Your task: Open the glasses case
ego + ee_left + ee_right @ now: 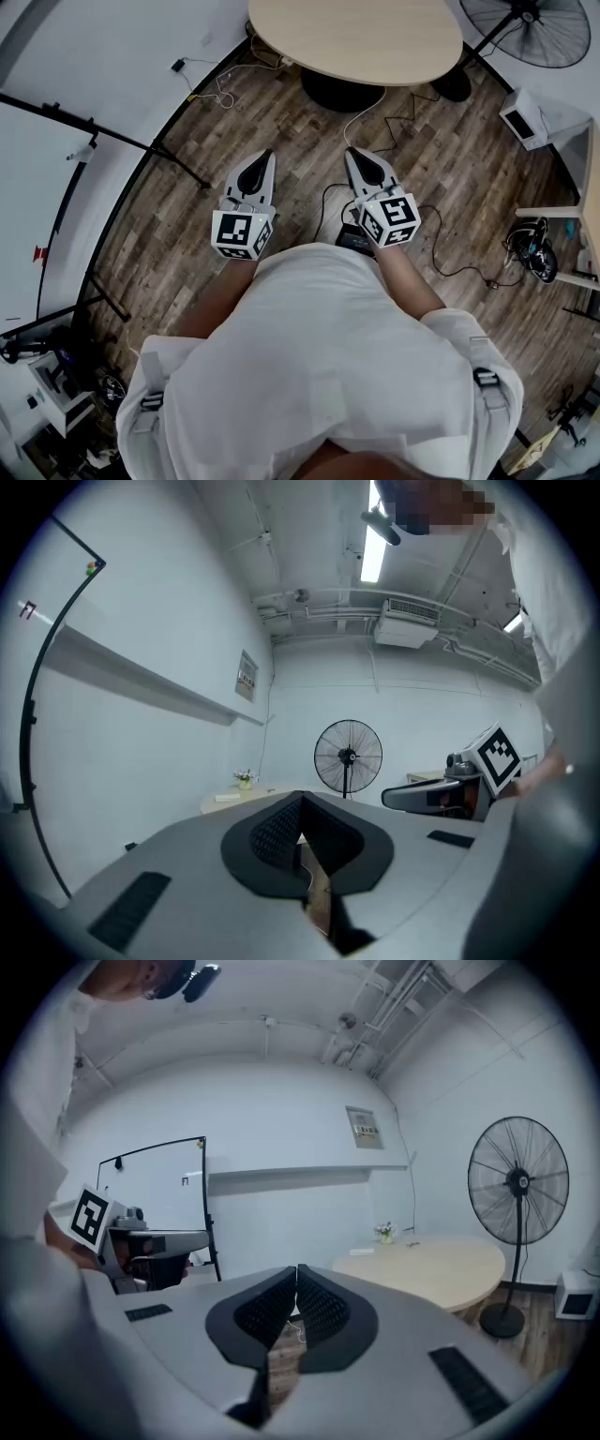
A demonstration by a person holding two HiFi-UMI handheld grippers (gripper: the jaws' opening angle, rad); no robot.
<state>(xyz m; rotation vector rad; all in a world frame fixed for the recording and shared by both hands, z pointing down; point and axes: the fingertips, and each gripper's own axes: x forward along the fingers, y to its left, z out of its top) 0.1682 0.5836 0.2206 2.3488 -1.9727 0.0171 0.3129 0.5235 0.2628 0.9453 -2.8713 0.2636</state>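
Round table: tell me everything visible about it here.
The round table has a pale wood-look top on a dark round pedestal base standing on the plank floor. The right gripper view shows a small potted plant and a flat pale item near its far edge.

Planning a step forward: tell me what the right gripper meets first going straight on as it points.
Nothing close: the right gripper, fingers shut, aims just left of the round table, so the way looks free up to the white wall. Depth is unclear; it might clip the table's edge.
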